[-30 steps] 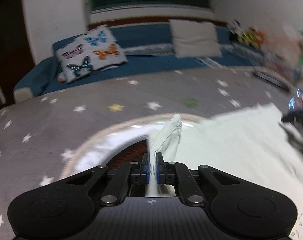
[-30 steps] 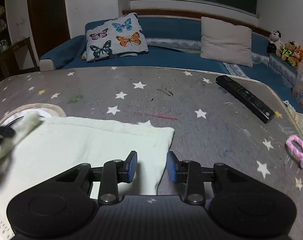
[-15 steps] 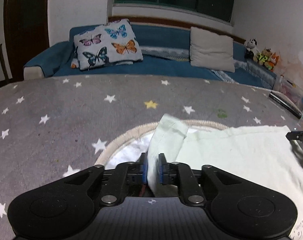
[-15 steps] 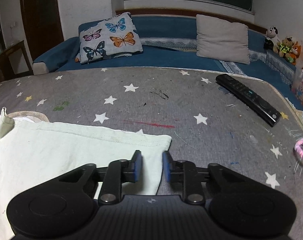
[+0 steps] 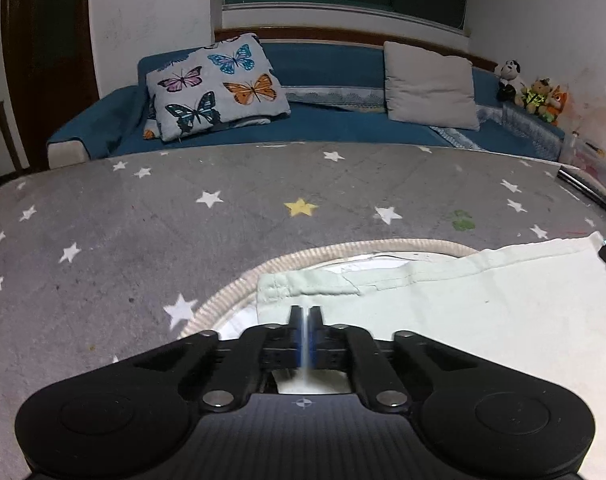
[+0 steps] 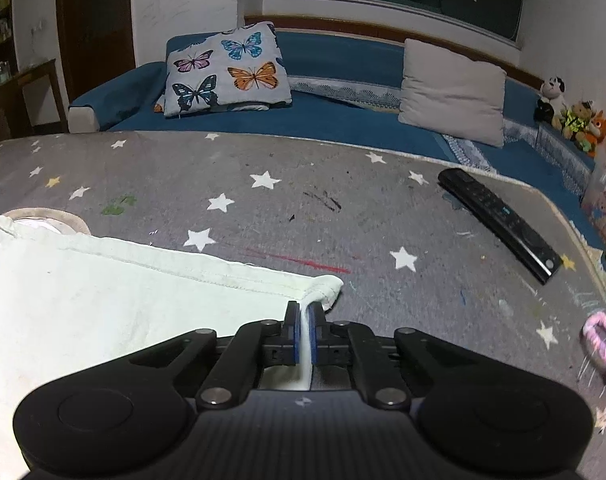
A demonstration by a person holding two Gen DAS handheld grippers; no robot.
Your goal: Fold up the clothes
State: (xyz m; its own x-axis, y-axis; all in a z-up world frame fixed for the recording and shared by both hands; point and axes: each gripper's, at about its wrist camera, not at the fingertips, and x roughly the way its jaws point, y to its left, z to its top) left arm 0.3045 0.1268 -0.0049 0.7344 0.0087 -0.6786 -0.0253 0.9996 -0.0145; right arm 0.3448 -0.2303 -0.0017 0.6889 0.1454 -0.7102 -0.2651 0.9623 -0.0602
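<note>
Pale green cloth (image 5: 463, 312) lies spread flat on our star-print table cover (image 5: 223, 240), its left end over a round rope-edged mat (image 5: 223, 296), and we've got both ends pinched: left gripper (image 5: 304, 312) clamped on the left edge, right gripper (image 6: 304, 312) clamped on the bunched right corner. The bite on each side looks thin, so a fast lift could pull the hem free. Uneven hands would skew the fold or drag the mat, and a wide swing right could knock the remote control (image 6: 499, 216).

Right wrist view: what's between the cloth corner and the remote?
Bare star-print cover only, with a red streak and dark scribbles, between cloth and remote.
</note>
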